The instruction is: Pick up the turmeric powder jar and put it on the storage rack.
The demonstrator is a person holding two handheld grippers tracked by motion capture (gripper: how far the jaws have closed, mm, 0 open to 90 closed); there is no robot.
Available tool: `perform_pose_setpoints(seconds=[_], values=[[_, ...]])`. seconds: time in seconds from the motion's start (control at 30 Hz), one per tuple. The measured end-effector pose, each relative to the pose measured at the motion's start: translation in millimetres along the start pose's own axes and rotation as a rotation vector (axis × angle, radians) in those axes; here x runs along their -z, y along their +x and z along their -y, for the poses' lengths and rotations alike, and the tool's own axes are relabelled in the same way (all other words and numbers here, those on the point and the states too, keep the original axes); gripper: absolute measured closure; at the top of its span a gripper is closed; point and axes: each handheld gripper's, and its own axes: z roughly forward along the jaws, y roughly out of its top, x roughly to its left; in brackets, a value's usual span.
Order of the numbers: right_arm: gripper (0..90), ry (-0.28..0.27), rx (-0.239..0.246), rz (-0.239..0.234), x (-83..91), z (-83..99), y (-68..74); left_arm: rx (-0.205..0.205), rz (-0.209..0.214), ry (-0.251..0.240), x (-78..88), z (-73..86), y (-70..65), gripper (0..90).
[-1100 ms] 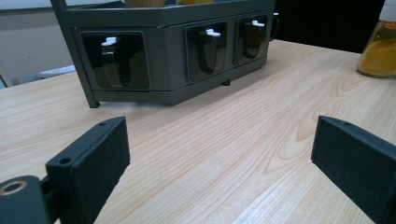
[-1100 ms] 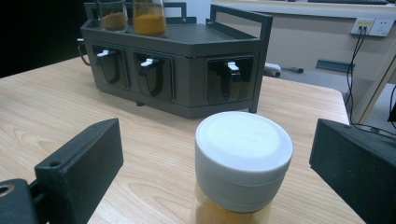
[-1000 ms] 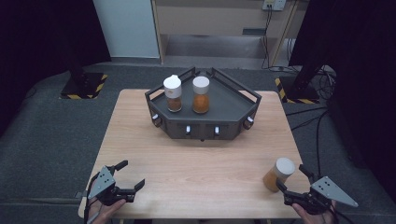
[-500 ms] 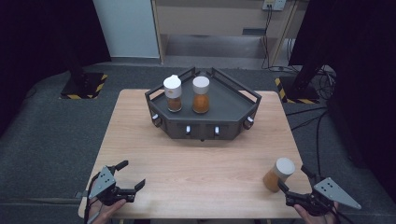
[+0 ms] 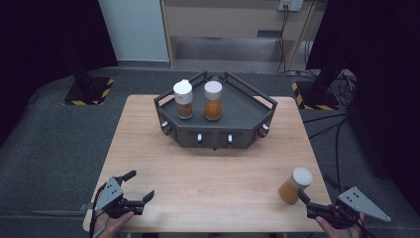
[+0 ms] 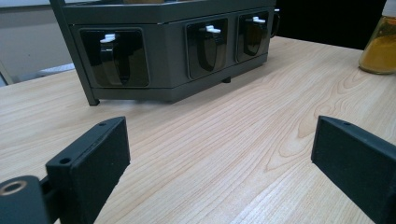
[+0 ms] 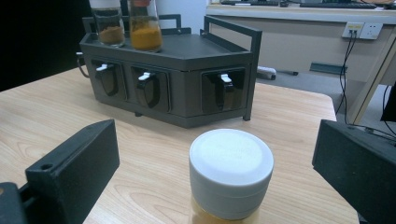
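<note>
1. The wooden table (image 5: 213, 173) is carrying everything, its light grain running bare across the middle and the near edge.
2. The dark rack (image 5: 247, 116) is sitting toward the far edge of the table, centred between the left and right edges, with its row of small drawer fronts facing the person.
3. The right gripper (image 5: 303, 198) is hovering at the near right corner of the table, its jaws standing wide apart; in the right gripper view they are flanking the loose jar without touching it.
4. The left gripper (image 5: 140, 185) is resting by the near left corner of the table, its jaws spread wide with nothing between them but bare wood.
5. The loose spice jar (image 5: 295, 185), white-capped and holding yellow-orange powder, is standing upright near the right edge of the table, close to the near right corner, just in front of the right gripper; in the right gripper view its cap (image 7: 231, 170) is sitting between the open jaws.
6. The orange-filled jar (image 5: 213, 101) is standing upright on top of the rack, left of the rack's centre.
7. The brown-filled jar (image 5: 183, 99) is standing just beside it, closer to the rack's left edge, the two apart by a narrow gap.
</note>
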Motion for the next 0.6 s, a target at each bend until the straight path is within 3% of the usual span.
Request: perform_pose_setpoints(seconds=[0.3,0.6], values=[[1.5,0.059,0.003,-0.013,-9.0,-14.5,-5.9,0.001,-0.001,0.000,0.2,0.0,-0.1,3.4],[2.6,0.102,-0.010,-0.025,-23.2,-16.8,-9.7,0.000,-0.001,0.000,0.1,-0.1,-0.2,3.4]])
